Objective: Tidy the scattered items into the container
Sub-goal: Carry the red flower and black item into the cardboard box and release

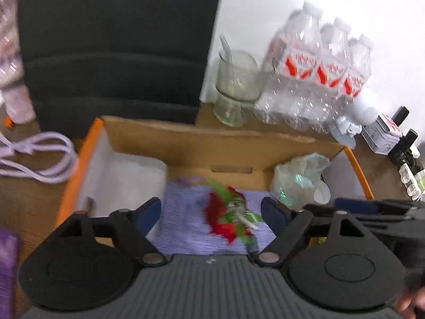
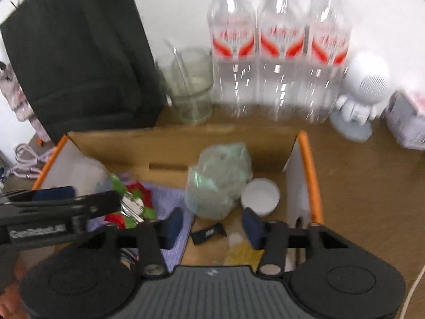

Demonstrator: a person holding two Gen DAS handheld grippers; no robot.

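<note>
While both hand-held grippers are hovering side by side over the open cardboard box with orange-edged flaps [image 1: 228,143], neither one is gripping anything. Seen from the left wrist, the left gripper [image 1: 211,211] is standing with its blue-padded jaws wide apart, and below the gap a red-and-green artificial flower sprig [image 1: 229,215] is lying on a folded lavender cloth [image 1: 183,220] on the box floor — the pads are not touching it. From the right wrist, the right gripper [image 2: 212,224] is showing its jaws partly apart, with a small black rectangular object [image 2: 208,234] lying on the cardboard floor below the gap, clear of both pads.

Also sitting inside the box are a crumpled clear plastic bag with a greenish tint [image 2: 217,178] and, just beside it on the right, a small white round cup [image 2: 260,194]. Something yellowish is lying near the right pad, too blurred to identify.

Behind the box, on the brown wooden table [image 2: 358,186], three clear plastic water bottles with red-and-white labels [image 2: 281,53] are standing in a row, with a clear glass jar [image 2: 191,85] to their left and a white astronaut figurine [image 2: 364,90] to their right. A black fabric bag [image 2: 79,61] is rising behind the box's left corner, and a coiled lilac cable [image 1: 37,156] is lying outside the left flap.
</note>
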